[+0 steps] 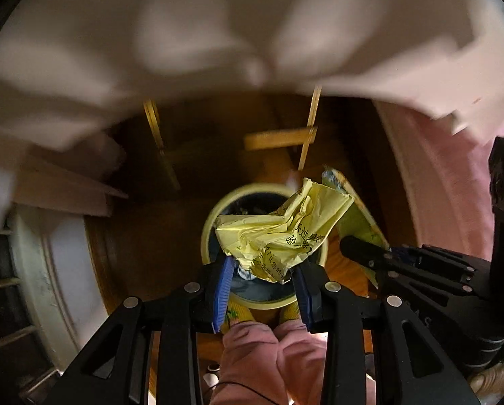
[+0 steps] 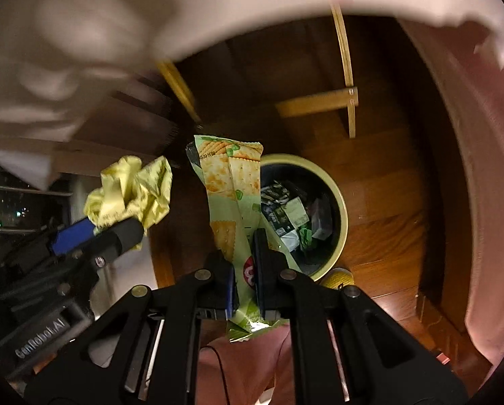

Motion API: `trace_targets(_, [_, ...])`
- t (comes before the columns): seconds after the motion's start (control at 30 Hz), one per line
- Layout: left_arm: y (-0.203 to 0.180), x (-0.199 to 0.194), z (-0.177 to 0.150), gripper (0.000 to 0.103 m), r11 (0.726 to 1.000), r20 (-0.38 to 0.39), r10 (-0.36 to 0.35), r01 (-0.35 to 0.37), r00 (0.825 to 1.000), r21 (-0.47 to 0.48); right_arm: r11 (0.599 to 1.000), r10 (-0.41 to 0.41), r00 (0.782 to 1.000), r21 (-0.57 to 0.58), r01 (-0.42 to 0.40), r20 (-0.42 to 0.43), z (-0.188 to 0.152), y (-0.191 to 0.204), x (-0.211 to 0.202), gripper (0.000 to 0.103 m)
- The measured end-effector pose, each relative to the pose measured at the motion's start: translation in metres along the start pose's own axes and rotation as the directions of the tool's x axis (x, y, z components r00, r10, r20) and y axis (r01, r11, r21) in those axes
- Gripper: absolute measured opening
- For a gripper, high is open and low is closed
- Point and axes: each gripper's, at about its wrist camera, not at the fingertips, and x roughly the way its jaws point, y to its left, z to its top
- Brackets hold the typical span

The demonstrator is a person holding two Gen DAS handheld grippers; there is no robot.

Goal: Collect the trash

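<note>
In the left wrist view, the left gripper (image 1: 263, 270) sits at six o'clock, its blue-padded fingers (image 1: 223, 290) spread fairly wide yet pinching the lower folds of a crumpled yellow wrapper (image 1: 279, 233) printed with dark characters. That wrapper hangs directly over the mouth of a round, cream-rimmed trash bin (image 1: 322, 253) standing on the brown wooden floor (image 1: 157, 236). At about four o'clock the right gripper (image 1: 380, 253) reaches in from the edge, and the green cracker packet (image 1: 356, 216) it carries shows just behind the yellow wrapper. A blurred white cloth (image 1: 218, 27) fills the view from nine through twelve to two o'clock. In the right wrist view, the left gripper (image 2: 100, 233) appears at eight o'clock with the yellow wrapper (image 2: 130, 189) bunched at its tip. At the centre, the right gripper (image 2: 245, 266) has its fingers pressed close together on the green cracker packet (image 2: 228, 182), which stands up toward twelve o'clock. Just right of it, the trash bin (image 2: 339, 199) holds assorted packets and scraps.
</note>
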Motion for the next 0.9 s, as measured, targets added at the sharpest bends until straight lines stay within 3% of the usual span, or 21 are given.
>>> trace_targets(0.13, [0.002, 0.052, -0.008, 0.035, 1.000, -0.046, 0.011, -0.011, 0.999, 0.010, 1.000, -0.002, 1.000, 0.026, 0.003, -0.030, -0.007, -0.021, 0.048, 0.008])
trace_targets(0.33, [-0.003, 0.109, -0.009, 0.049, 1.000, -0.067, 0.023, -0.022, 0.997, 0.013, 0.997, -0.003, 0.999, 0.077, 0.007, -0.044, -0.004, -0.053, 0.101, 0.011])
trace_targets(0.37, [-0.001, 0.115, -0.009, 0.055, 1.000, -0.072, 0.025, -0.024, 0.997, 0.009, 0.997, -0.003, 0.999, 0.083, 0.007, -0.048, -0.002, -0.057, 0.107, 0.017])
trace_targets(0.4, [0.000, 0.122, -0.008, 0.062, 0.999, -0.069, 0.033, -0.033, 0.997, 0.006, 0.996, -0.003, 0.999, 0.088, 0.007, -0.050, -0.003, -0.058, 0.110, 0.032])
trace_targets(0.47, [0.002, 0.129, -0.006, 0.069, 0.999, -0.062, 0.045, -0.044, 0.997, 0.004, 0.996, -0.006, 0.999, 0.092, 0.010, -0.046, -0.003, -0.063, 0.114, 0.046])
trace_targets(0.57, [0.006, 0.134, -0.002, 0.083, 0.998, -0.048, 0.067, -0.067, 0.997, 0.002, 0.996, 0.005, 0.999, 0.094, -0.002, -0.038, 0.000, -0.070, 0.121, 0.048])
trace_targets(0.9, [0.013, 0.119, 0.003, 0.083, 0.995, -0.024, 0.094, -0.095, 0.995, -0.028, 0.999, -0.016, 1.000, 0.042, 0.016, -0.006, 0.007, -0.063, 0.112, 0.052])
